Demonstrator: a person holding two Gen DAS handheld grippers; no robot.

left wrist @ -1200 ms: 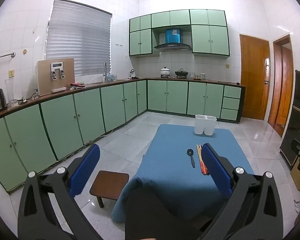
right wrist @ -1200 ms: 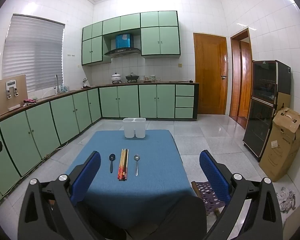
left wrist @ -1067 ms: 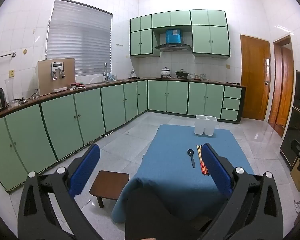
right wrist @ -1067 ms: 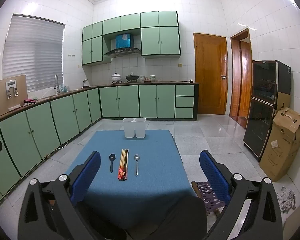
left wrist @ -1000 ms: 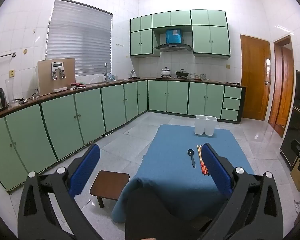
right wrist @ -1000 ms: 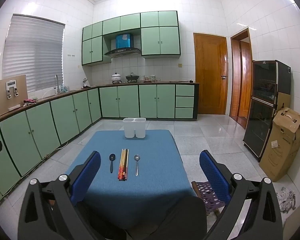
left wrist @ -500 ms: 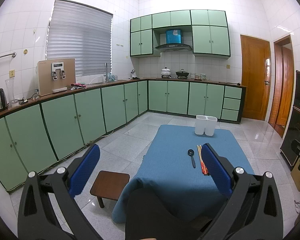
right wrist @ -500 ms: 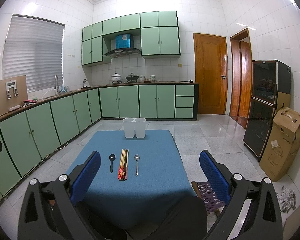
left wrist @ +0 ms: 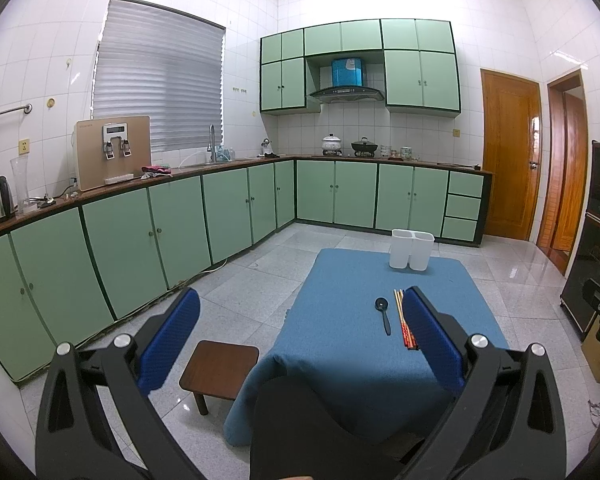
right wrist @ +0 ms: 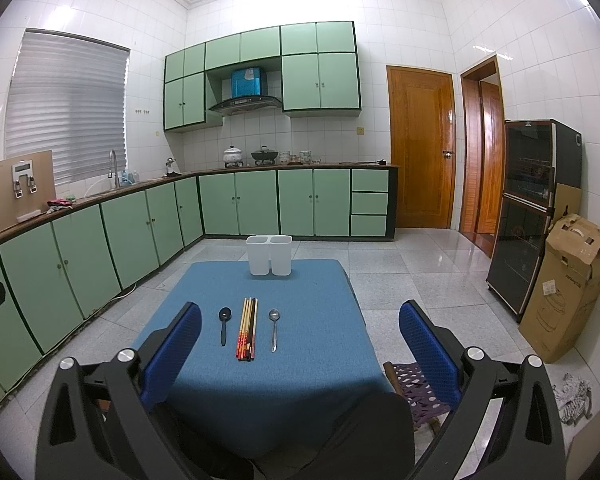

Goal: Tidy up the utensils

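Note:
A low table under a blue cloth [right wrist: 300, 360] carries a black spoon [right wrist: 224, 322], a bundle of chopsticks [right wrist: 247, 328] and a silver spoon [right wrist: 274, 326], laid side by side. At its far edge stands a white two-compartment holder [right wrist: 269, 255]. My right gripper [right wrist: 300, 340] hangs open above the near end of the table, well short of the utensils. My left gripper [left wrist: 300, 332] is open too, off the table's left front corner. In the left wrist view the black spoon [left wrist: 383, 314], chopsticks [left wrist: 403, 318] and holder [left wrist: 411, 249] show; the right finger hides the silver spoon.
A small brown stool [left wrist: 219, 364] sits left of the table, a woven purple stool [right wrist: 418, 394] at its right. Green cabinets [right wrist: 140, 224] line the left and back walls. A cardboard box [right wrist: 568, 288] and a dark cabinet [right wrist: 532, 200] stand at the right.

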